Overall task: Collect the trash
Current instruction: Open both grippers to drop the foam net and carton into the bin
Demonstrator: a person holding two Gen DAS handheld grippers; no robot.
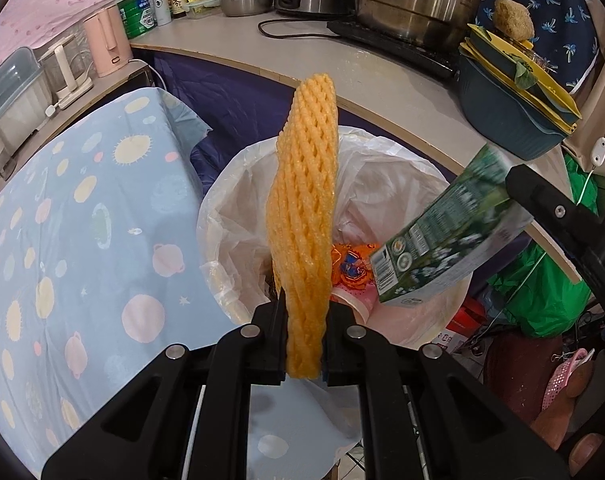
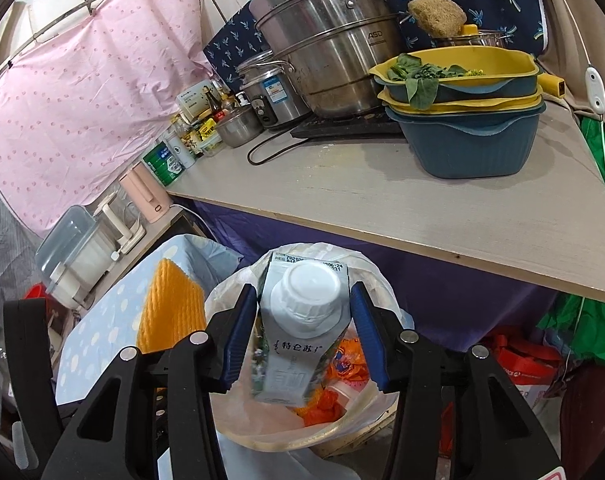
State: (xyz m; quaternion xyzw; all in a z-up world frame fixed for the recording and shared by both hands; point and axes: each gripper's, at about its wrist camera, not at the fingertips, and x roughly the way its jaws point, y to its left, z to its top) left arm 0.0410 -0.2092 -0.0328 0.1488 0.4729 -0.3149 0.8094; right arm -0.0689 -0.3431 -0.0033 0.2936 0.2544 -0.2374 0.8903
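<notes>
Hovering over bin [image 2: 262, 438] — our left gripper [image 1: 304, 344] clenches upright foam net [image 1: 304, 216]; right gripper [image 2: 304, 340] straddles milk carton [image 2: 298, 332], grip unclear, carton's long axis pointing into bin.

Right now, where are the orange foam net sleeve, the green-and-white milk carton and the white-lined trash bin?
orange foam net sleeve [image 1: 302, 216], left wrist view, mid-body.
green-and-white milk carton [image 2: 290, 356], right wrist view, front face.
white-lined trash bin [image 1: 226, 208], left wrist view, left rim.

Lined bin [image 2: 342, 424] sitting below the counter edge [image 2: 422, 208], foam net [image 1: 302, 216] and milk carton [image 2: 298, 332] over it, wrappers [image 2: 350, 364] inside.
</notes>
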